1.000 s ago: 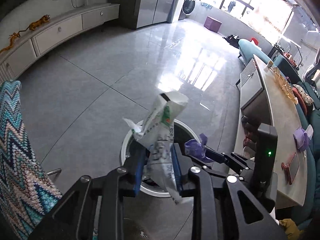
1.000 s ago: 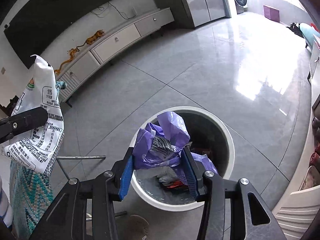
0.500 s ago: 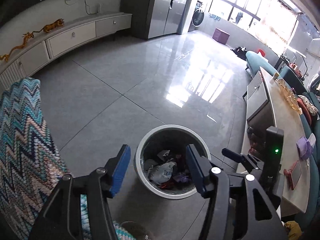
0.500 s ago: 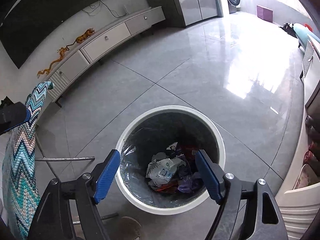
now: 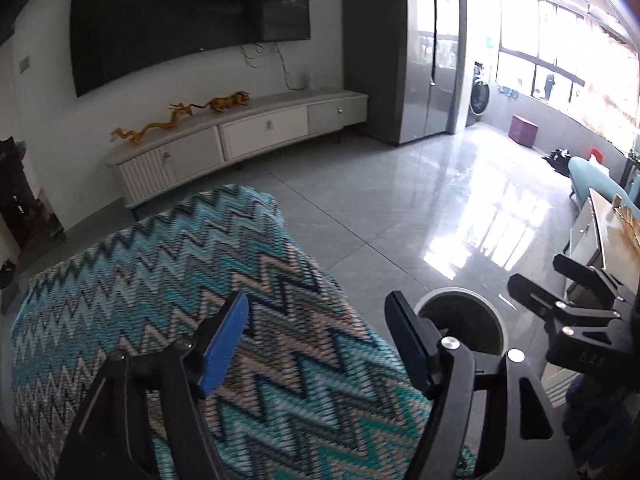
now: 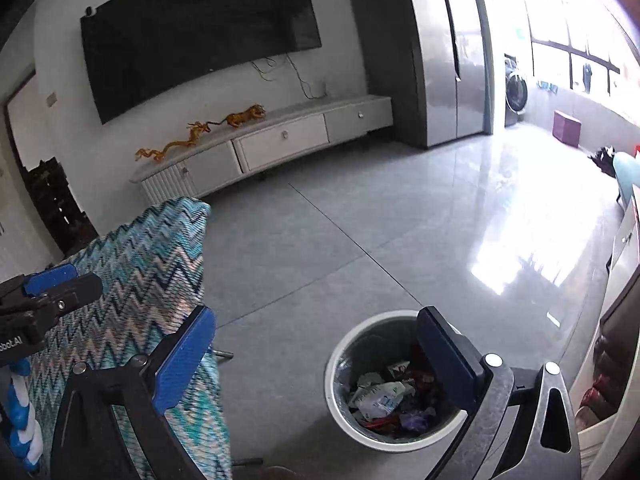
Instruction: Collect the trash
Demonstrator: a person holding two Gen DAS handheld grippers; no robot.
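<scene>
A round white trash bin (image 6: 340,396) stands on the grey floor. Inside lie a crumpled white packet (image 6: 380,398), a purple wrapper (image 6: 416,420) and other scraps. My right gripper (image 6: 316,356) is open and empty, raised above and left of the bin. My left gripper (image 5: 316,340) is open and empty over a zigzag-patterned blanket (image 5: 160,292). In the left wrist view the bin's rim (image 5: 492,312) shows behind my right finger, and the right gripper (image 5: 568,300) is seen at the right.
The zigzag blanket (image 6: 152,272) covers a seat at the left. A white TV cabinet (image 6: 280,144) with golden figurines lines the far wall. A low table (image 5: 608,224) edges the right side. A glossy tiled floor (image 6: 400,220) spreads beyond.
Both grippers opened and dropped the white packet and the purple wrapper into the bin. Both then rose and tilted up toward the TV wall; the left moved over the blanket.
</scene>
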